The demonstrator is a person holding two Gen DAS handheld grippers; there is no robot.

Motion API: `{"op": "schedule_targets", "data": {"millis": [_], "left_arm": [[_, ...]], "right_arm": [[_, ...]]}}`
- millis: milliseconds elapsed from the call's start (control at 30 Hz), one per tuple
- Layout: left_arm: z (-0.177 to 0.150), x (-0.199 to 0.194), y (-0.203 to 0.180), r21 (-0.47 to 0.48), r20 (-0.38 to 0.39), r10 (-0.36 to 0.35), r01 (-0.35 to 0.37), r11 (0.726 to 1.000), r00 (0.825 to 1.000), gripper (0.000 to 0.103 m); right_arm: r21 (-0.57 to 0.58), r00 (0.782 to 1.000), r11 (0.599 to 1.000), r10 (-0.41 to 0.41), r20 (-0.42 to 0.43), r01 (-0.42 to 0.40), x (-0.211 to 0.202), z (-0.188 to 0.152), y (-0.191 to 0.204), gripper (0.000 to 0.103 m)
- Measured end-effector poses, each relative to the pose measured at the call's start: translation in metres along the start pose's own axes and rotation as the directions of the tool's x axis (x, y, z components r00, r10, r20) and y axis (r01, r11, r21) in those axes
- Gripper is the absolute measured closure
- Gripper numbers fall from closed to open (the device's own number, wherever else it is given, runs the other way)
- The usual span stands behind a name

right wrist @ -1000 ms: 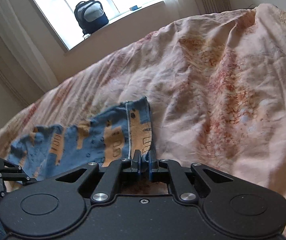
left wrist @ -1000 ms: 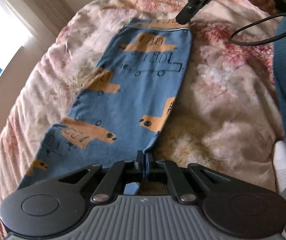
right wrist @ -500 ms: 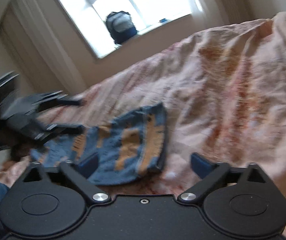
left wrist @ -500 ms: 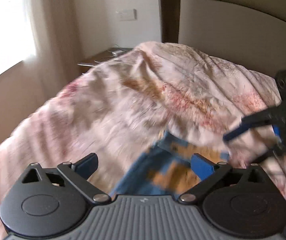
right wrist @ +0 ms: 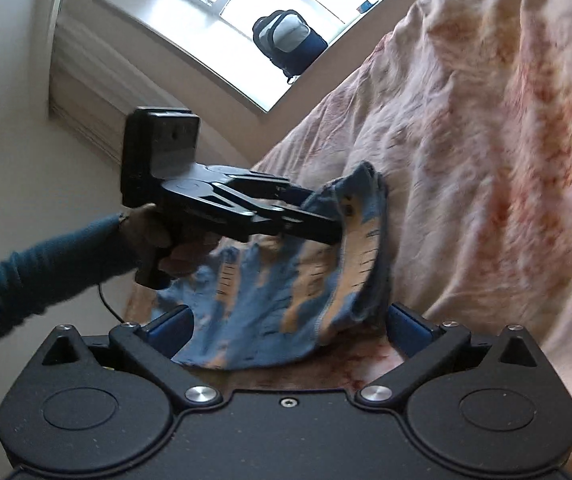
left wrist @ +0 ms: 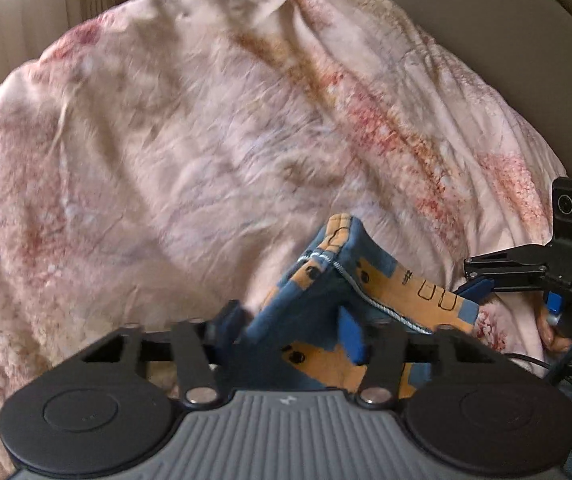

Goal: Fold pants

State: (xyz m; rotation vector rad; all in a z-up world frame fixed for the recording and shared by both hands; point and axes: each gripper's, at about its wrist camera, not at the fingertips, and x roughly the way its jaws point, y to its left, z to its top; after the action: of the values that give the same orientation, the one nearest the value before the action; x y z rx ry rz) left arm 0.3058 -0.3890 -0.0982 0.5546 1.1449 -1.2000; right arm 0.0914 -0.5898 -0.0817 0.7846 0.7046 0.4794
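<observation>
Blue cotton pants [left wrist: 326,292] printed with orange vehicles lie bunched on a bed covered by a pink and cream floral duvet [left wrist: 205,140]. In the left wrist view the pants sit at the lower centre of the frame, humped up into a peak, with a stitched hem running diagonally down to the right. The left gripper [left wrist: 292,330] fills the bottom of that frame; its jaws are closing with a fold of the fabric between them, and the blue pads do not yet press on it. At the right edge the right gripper [left wrist: 482,284] reaches in toward the hem.

In the right wrist view the pants spread across the lower centre. The right gripper [right wrist: 288,326] has its jaws spread wide, one pad on either side of the cloth, gripping nothing. The left gripper [right wrist: 326,232] comes in from the left, held by a hand [right wrist: 157,240] in a teal sleeve [right wrist: 45,276], with its tips at the raised fabric. A dark backpack [right wrist: 290,40] stands on the windowsill at the upper centre.
</observation>
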Motion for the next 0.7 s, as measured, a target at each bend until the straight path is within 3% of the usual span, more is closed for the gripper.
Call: {"op": "schedule_targets", "data": {"millis": [67, 167, 233, 300, 333, 400, 500, 600, 700], "left_arm": [[0.004, 0.0, 0.001, -0.02, -0.03, -0.003, 0.002, 1.0, 1.0, 0.066], [0.007, 0.002, -0.01, 0.015, -0.06, 0.057, -0.057, 0.998, 0.997, 0.085], [0.009, 0.002, -0.028, 0.041, -0.048, 0.147, -0.145, 0.989, 0.988, 0.089], [0.008, -0.001, -0.042, 0.01, -0.04, 0.231, -0.231, 0.973, 0.972, 0.095], [0.007, -0.003, -0.051, 0.007, -0.034, 0.271, -0.271, 0.963, 0.962, 0.097], [0.001, -0.007, -0.07, 0.045, -0.002, 0.337, -0.336, 0.941, 0.942, 0.099], [-0.009, -0.017, -0.091, 0.123, 0.074, 0.391, -0.398, 0.909, 0.917, 0.1], [-0.01, -0.03, -0.1, 0.131, 0.132, 0.385, -0.401, 0.907, 0.913, 0.1], [-0.001, -0.04, -0.105, 0.13, 0.176, 0.349, -0.373, 0.919, 0.921, 0.099]], "right_arm": [[0.032, 1.0, 0.999, -0.026, 0.01, 0.025, -0.001, 0.001, -0.002, 0.009], [0.083, 0.998, 0.995, -0.054, 0.027, 0.052, -0.005, -0.001, -0.005, 0.019], [0.115, 0.993, 0.987, -0.114, 0.016, 0.111, -0.006, -0.002, -0.007, 0.05], [0.121, 0.986, 0.979, -0.166, -0.002, 0.165, -0.006, -0.002, -0.01, 0.076], [0.112, 0.983, 0.977, -0.182, -0.003, 0.181, -0.007, -0.004, -0.009, 0.083], [0.067, 0.978, 0.976, -0.207, 0.008, 0.206, -0.008, -0.008, 0.0, 0.086], [-0.093, 0.954, 0.95, -0.297, 0.033, 0.299, -0.006, -0.017, 0.028, 0.089], [-0.255, 0.928, 0.893, -0.36, 0.095, 0.372, -0.01, -0.025, 0.056, 0.09], [-0.268, 0.919, 0.881, -0.357, 0.164, 0.39, -0.025, -0.026, 0.067, 0.091]]}}
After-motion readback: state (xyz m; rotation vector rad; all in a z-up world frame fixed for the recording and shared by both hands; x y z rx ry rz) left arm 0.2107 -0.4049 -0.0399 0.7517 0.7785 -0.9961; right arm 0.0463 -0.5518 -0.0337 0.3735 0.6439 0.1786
